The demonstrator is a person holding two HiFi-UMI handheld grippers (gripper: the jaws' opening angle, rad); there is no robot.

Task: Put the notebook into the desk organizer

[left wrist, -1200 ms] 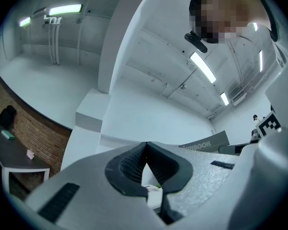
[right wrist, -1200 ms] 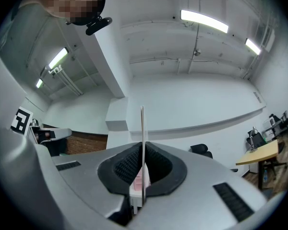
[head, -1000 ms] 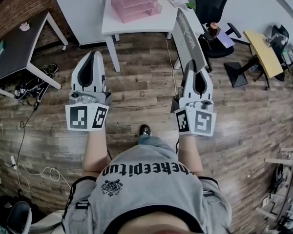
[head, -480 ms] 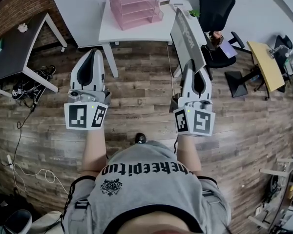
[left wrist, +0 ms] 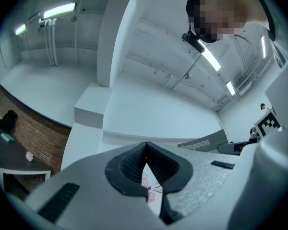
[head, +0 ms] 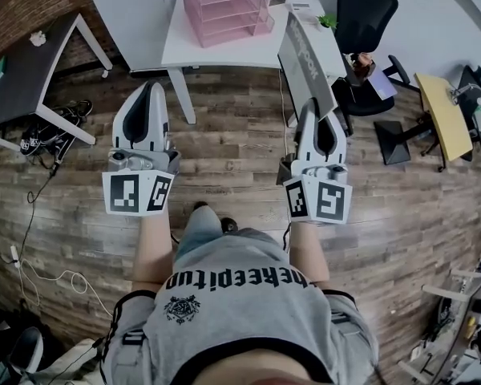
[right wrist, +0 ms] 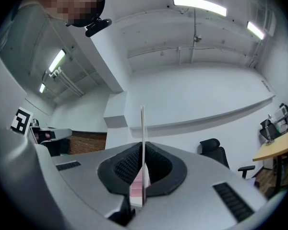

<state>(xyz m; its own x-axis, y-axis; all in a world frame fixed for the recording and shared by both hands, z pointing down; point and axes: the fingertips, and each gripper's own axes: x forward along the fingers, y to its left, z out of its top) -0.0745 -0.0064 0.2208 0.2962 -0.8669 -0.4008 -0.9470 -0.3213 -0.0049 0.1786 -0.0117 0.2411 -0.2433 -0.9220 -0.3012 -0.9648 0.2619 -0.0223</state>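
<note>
In the head view my right gripper (head: pixel 316 109) is shut on the lower edge of a grey notebook (head: pixel 303 61), which stands up and leans toward the white table (head: pixel 224 45). The pink wire desk organizer (head: pixel 224 5) stands on that table, ahead of both grippers. My left gripper (head: pixel 149 88) is shut and empty, held over the wooden floor. The right gripper view shows the notebook (right wrist: pixel 142 143) edge-on between the pads. In the left gripper view the jaws meet at the tip (left wrist: pixel 145 145), and the notebook (left wrist: pixel 201 144) shows at the right.
A dark table (head: pixel 24 79) stands at the left, with shoes and cables (head: pixel 56 139) on the floor beside it. A black office chair (head: pixel 365 10) and a yellow desk (head: pixel 445 103) are at the right. Plank floor lies between me and the white table.
The table and organizer have drifted slightly nearer in the view, and the person's leg has swung forward. Both grippers keep their pose, and the notebook stays held.
</note>
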